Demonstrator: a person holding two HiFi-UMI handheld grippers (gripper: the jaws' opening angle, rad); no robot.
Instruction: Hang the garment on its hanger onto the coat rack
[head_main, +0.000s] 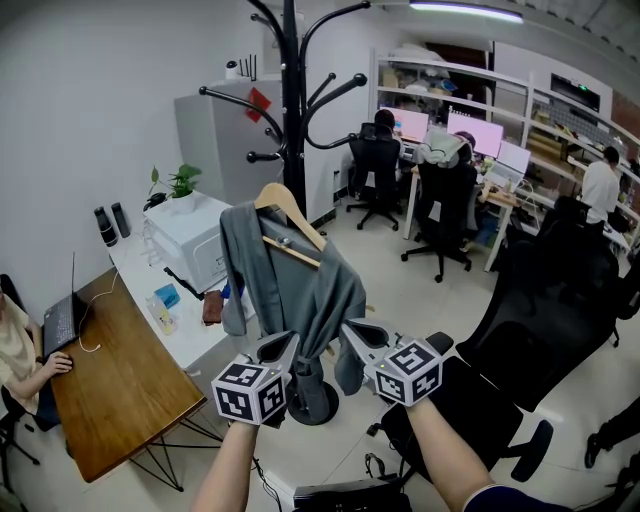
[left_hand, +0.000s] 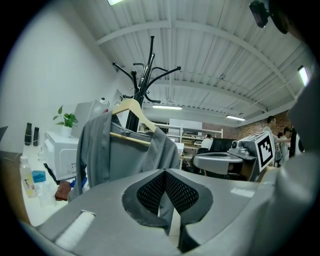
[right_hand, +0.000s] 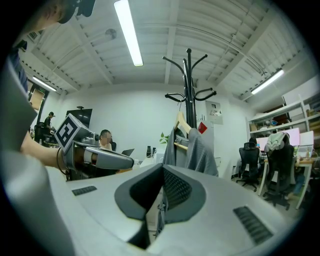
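Observation:
A grey garment hangs on a wooden hanger right in front of the black coat rack. The hanger's top sits just under the rack's lower arms; its hook is too small to make out. My left gripper is shut on the garment's lower left edge, and a strip of grey cloth runs between its pads. My right gripper is shut on the lower right edge. In the right gripper view the garment and hanger hang beside the rack pole.
The rack's round base stands on the floor below my grippers. Left of it are a wooden desk and a white table bearing a white box, bottles and a plant. A black office chair stands close on the right. People sit at desks behind.

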